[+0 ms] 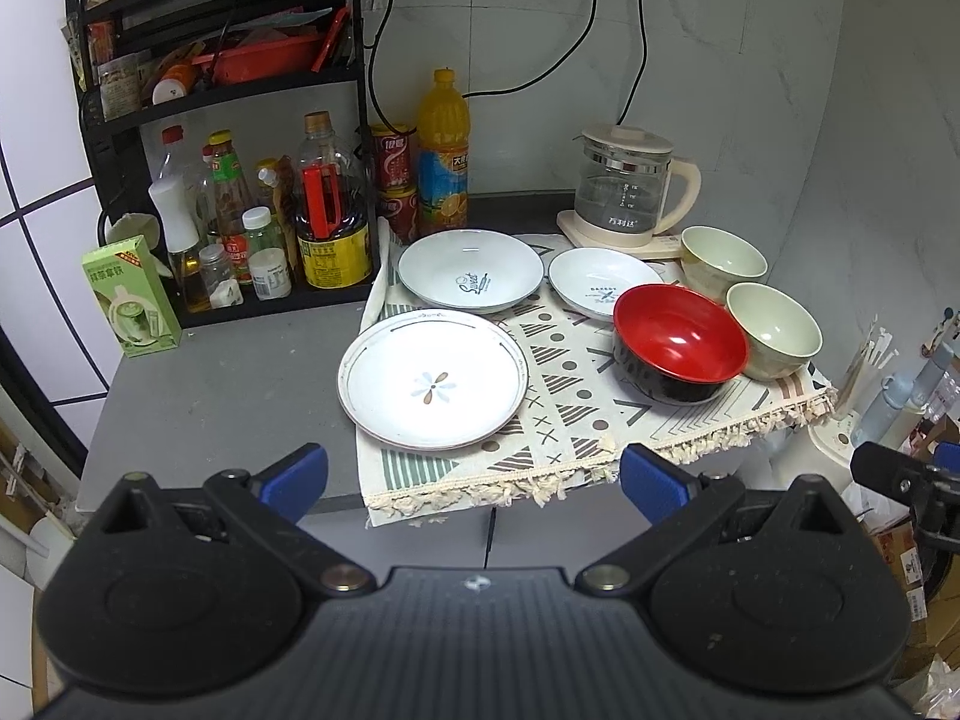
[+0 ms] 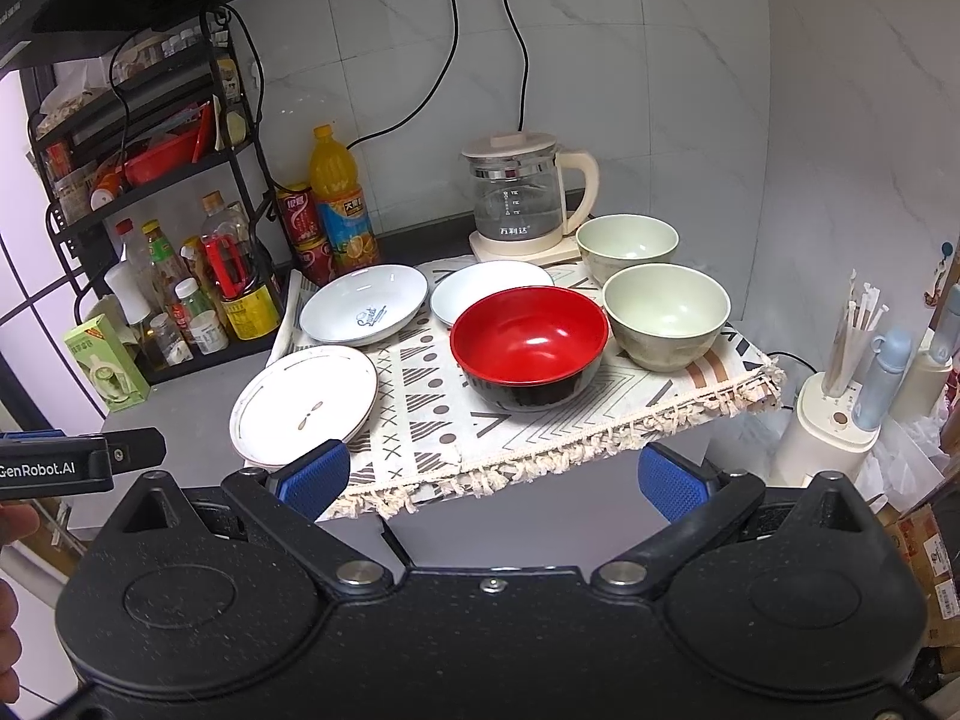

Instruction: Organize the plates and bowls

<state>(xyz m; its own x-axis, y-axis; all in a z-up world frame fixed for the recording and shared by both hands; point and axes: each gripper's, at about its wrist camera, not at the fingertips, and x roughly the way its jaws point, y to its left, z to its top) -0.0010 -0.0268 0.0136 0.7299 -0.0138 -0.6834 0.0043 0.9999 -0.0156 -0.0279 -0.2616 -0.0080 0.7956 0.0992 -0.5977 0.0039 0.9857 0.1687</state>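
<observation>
Grey table [image 1: 228,384]: carries all the crockery, on a patterned fringed cloth [image 1: 576,414] whose front edge hangs over the table's edge. Nothing is stacked yet. By my reading the task has not started.

Plates and bowls, largest first, clock positions read on the cloth from the left wrist view:
- Flat white ceramic plate with a flower motif [image 1: 432,384], at 8 o'clock, partly off the cloth's left edge onto bare table.
- Deep white dish with blue "Sweet" lettering [image 1: 471,270], at 11 o'clock, just behind the flat plate.
- Red-lined black lacquer-look bowl [image 1: 678,342], at 3 o'clock; its rim overlaps the small dish in view, contact cannot be told.
- Small white dish with blue print [image 1: 591,282], at 12 o'clock, between the deep dish and the red bowl.
- Two pale green bowls: near one [image 1: 774,327] at 3 o'clock beside the red bowl, far one [image 1: 720,258] at 1 o'clock against the base of the glass kettle with cream handle [image 1: 630,186].

Left tool [image 1: 474,474]: blue pads spread wide, nothing between them, hovering short of the table's front edge.
Right tool [image 2: 492,480]: likewise wide and empty, in line with the red bowl.

Remaining, as judged: everything. Three plates to nest by size, three bowls to nest, green pair first. The black rack of bottles [image 1: 240,210] at 10 o'clock limits room on the left.
</observation>
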